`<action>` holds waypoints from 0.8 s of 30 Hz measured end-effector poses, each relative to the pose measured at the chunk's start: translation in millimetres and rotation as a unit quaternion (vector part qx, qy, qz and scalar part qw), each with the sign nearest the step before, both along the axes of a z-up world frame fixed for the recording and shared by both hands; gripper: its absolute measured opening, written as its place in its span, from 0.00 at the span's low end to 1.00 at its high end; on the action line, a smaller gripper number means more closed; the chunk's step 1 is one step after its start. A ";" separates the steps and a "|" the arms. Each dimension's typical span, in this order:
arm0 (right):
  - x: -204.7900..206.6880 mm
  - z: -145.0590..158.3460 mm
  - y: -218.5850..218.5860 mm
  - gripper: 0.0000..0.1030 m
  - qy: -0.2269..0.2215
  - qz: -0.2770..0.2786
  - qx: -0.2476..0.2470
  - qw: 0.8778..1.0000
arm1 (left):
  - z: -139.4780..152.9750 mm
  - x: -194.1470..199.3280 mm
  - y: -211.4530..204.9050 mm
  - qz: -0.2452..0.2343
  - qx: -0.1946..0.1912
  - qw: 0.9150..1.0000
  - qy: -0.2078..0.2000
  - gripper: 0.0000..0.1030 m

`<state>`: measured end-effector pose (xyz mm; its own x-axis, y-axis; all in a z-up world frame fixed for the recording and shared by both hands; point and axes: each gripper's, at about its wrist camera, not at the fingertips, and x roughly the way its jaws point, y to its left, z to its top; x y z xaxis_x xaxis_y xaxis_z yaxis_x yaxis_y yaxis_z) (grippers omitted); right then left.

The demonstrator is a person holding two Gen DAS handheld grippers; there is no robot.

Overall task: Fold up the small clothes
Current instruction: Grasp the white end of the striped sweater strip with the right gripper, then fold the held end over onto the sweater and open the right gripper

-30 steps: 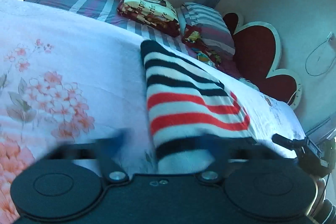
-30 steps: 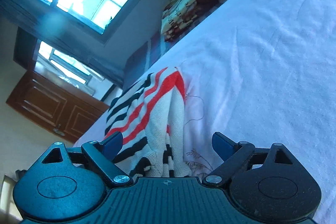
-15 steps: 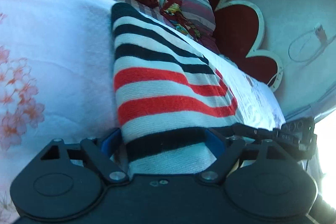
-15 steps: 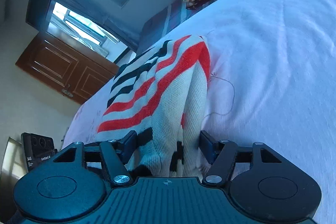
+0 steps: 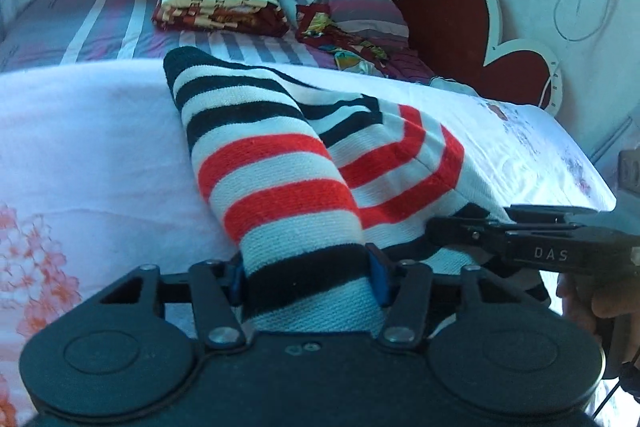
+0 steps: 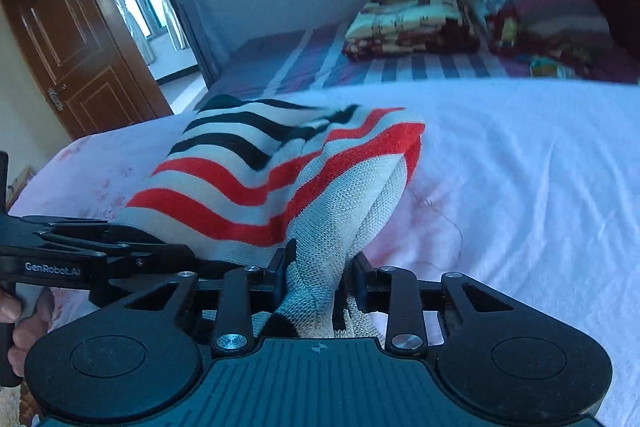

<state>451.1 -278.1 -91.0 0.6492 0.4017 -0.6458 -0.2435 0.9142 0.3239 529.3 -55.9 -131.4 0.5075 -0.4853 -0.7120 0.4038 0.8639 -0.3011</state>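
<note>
Your left gripper (image 5: 306, 277) is closing and pinches the near edge of the striped sweater (image 5: 280, 163) on the bed (image 5: 80, 147). Just beside it, your right gripper (image 6: 318, 281) is closing on the same edge too.

Striped knit garment (image 5: 276, 163), bunched between the closing jaws of the left gripper (image 5: 306, 277) at six o'clock; right gripper (image 5: 460, 227) seen at four o'clock on its hem.

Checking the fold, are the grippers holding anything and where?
Both are closing on the striped sweater: left gripper and right gripper each on its bunched near edge.
</note>
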 end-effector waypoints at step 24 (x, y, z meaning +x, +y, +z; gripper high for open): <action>-52.3 44.4 230.4 0.31 -0.051 0.110 -0.004 0.993 | 46.8 -95.4 152.0 0.053 0.016 0.998 -0.037 0.50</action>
<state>398.8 -47.8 -46.6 0.6084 0.5362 -0.5850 -0.4696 0.8375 0.2793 433.9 96.1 -84.5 0.6057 -0.4043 -0.6853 0.3304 0.9113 -0.2456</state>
